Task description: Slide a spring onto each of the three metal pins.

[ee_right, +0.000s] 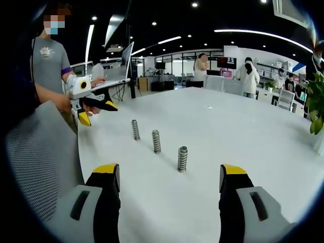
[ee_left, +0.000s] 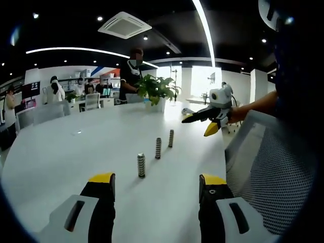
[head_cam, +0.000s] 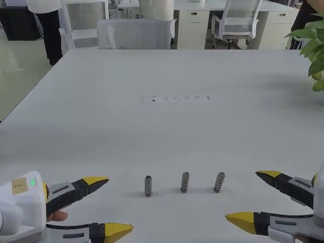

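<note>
Looking down at a white surface (head_cam: 162, 131), with three coiled springs standing upright in a left-to-right row close to its near edge: left spring (head_cam: 148, 186), middle spring (head_cam: 185, 182), right spring (head_cam: 219, 182), evenly spaced and not touching. Being held at the near left, the left gripper (head_cam: 116, 204), its yellow-tipped jaws spread apart and gripping nothing. Being held at the near right, the right gripper (head_cam: 243, 196), jaws likewise spread wide and empty. Flanking the row, both clear of the springs. Lying farther back, mid-surface, a flush socket panel (head_cam: 175, 98).
</note>
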Motion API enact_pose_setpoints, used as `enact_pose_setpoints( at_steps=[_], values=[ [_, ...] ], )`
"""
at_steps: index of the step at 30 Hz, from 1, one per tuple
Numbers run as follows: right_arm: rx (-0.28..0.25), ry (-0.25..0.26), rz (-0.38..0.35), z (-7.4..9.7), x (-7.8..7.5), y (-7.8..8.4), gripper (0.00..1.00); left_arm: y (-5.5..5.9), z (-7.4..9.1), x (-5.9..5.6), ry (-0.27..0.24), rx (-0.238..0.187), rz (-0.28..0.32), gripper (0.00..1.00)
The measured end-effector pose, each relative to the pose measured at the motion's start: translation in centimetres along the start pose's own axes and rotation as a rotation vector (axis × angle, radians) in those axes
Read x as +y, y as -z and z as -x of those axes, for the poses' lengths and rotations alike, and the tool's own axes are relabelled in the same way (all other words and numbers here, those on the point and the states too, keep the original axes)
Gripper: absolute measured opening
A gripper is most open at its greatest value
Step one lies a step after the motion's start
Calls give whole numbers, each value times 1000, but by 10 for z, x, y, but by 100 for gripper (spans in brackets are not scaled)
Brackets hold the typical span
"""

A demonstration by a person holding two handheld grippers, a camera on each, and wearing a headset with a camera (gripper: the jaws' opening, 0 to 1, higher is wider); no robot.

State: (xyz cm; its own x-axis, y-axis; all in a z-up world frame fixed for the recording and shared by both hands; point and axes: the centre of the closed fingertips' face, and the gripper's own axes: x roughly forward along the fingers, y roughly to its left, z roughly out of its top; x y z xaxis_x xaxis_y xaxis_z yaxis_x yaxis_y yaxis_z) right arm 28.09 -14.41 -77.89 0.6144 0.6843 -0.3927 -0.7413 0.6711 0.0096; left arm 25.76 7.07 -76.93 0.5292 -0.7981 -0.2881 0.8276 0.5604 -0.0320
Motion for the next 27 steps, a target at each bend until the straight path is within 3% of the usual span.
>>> enact_pose_setpoints(
  at_steps=[8,15,27],
  values=[
    [7,3,8,-2,1,7,81,-1,1,2,-5,-3,4,63],
    [-16,-5,16,-2,6,3,81,0,1,3,-5,-2,7,63],
    [-11,-4,14,-1,6,4,81,6,2,4,-14,13,15,63]
  ],
)
